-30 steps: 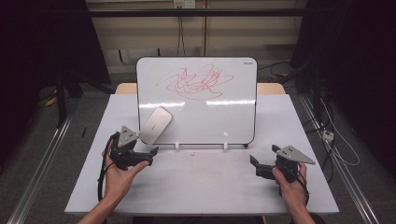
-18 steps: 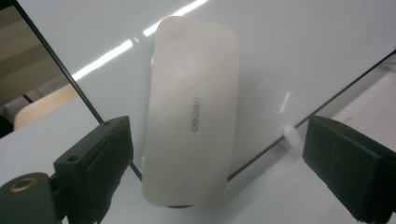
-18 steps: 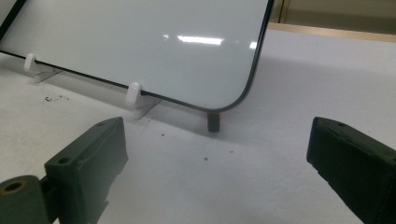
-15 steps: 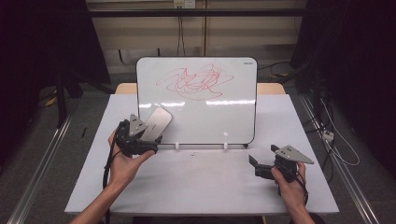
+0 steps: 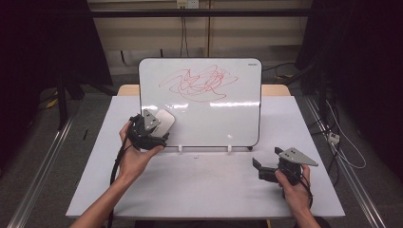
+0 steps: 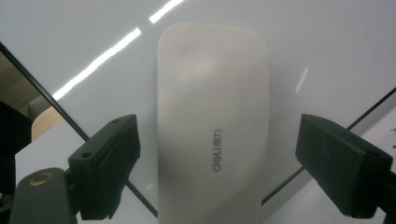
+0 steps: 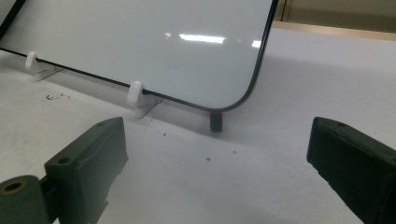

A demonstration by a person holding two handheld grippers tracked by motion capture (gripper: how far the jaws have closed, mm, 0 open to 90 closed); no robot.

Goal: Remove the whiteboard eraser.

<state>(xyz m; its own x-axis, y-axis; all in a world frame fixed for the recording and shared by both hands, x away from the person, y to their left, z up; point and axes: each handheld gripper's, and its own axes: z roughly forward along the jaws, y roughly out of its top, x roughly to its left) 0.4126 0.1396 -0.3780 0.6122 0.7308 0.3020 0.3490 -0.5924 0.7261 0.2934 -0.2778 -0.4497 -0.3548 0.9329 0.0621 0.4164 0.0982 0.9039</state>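
A whiteboard [image 5: 209, 118] stands propped on the table, with a red scribble [image 5: 199, 83] across its upper half. A white eraser [image 5: 165, 122] clings to the board's lower left corner. My left gripper [image 5: 160, 129] reaches up to it. In the left gripper view the eraser [image 6: 212, 116] lies between the two black pads [image 6: 119, 158], with a gap on each side. The jaws have just been closing around it and do not touch it. My right gripper [image 5: 259, 170] rests on the table at the right, open and empty [image 7: 217, 154], facing the board's lower right corner [image 7: 154, 42].
The board sits on small white feet [image 7: 135, 95] and a dark rear prop [image 7: 215, 122]. The grey table [image 5: 209, 190] has bare surface in front of the board. Its edges fall off to a dark floor with rails and cables on both sides.
My left hand has moved up and to the right from the table's left side to the eraser on the board. The right hand has stayed put.
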